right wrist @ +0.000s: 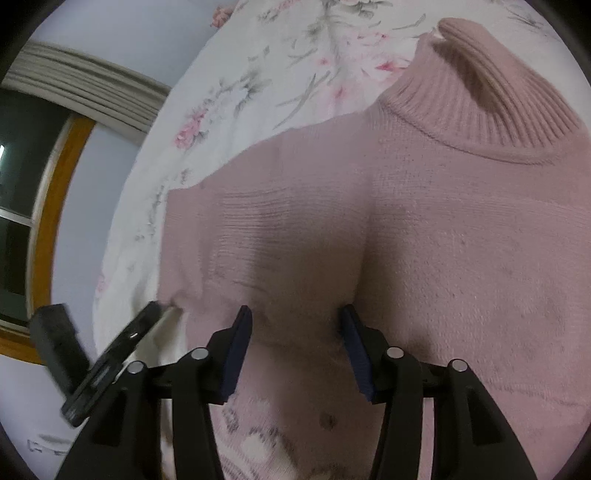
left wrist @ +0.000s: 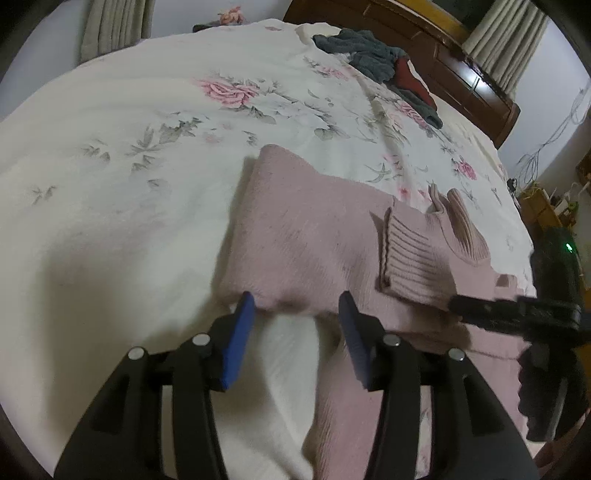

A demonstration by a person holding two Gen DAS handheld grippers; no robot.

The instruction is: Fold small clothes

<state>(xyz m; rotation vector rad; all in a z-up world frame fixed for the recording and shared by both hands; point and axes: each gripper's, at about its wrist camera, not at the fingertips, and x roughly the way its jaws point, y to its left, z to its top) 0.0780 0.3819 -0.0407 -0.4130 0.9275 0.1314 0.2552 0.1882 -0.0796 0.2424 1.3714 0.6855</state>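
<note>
Both tongs, left tongs (left wrist: pixel 297 306) and right tongs (right wrist: pixel 295 321), gape wide, holding nothing. The pink sweater (left wrist: pixel 314 236) at frame centre is fluffy. A shallow pinch could slip, undoing the fold.

- Bed, floral sheet (left wrist: pixel 129 122), centre.
- Wooden headboard (left wrist: pixel 443 55), 1 o'clock.
- Curtains (left wrist: pixel 114 26), 11 o'clock.
- Window, wood frame (right wrist: pixel 55 177), 9 o'clock.
- Pale walls (right wrist: pixel 122 44).

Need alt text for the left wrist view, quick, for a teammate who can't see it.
A pink sweater lies partly folded on a floral bedspread, one ribbed cuff laid across it. The open left gripper straddles its near edge; the right gripper reaches in from the right. Dark clothes lie by the headboard.
</note>
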